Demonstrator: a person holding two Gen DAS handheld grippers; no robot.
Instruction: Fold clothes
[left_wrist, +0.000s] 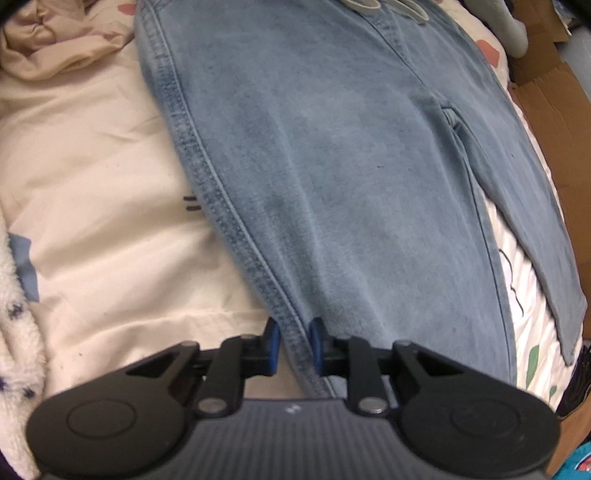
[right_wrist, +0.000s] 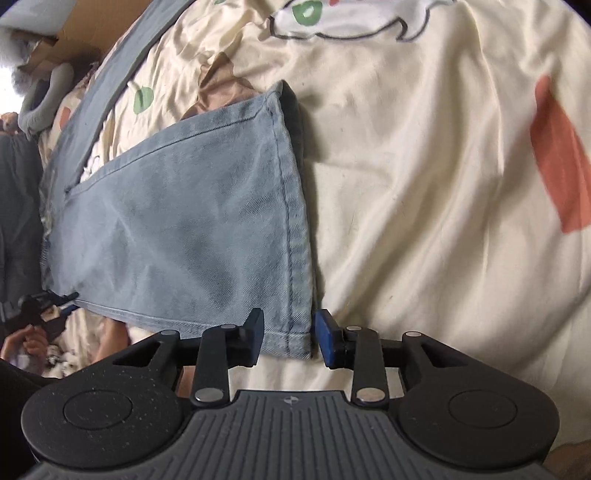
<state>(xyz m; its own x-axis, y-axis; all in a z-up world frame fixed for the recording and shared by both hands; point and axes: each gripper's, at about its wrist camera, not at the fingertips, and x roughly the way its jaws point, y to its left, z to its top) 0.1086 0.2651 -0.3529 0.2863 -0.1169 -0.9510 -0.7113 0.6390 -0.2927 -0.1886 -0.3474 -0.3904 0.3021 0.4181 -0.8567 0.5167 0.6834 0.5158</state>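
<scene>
Jeans (left_wrist: 332, 166) side seam between left gripper (left_wrist: 294, 341) jaws, hem corner between right gripper (right_wrist: 288, 338) jaws

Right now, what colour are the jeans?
Light, faded blue denim jeans, shown best in the left wrist view.

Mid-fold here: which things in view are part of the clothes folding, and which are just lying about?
Part of the job:
- jeans, laid flat
- left gripper, straddling their side seam
- right gripper, at the leg hem corner

Lying about:
- cream printed bedsheet underneath
- cardboard box
- fleecy white blanket
- crumpled beige cloth
</scene>
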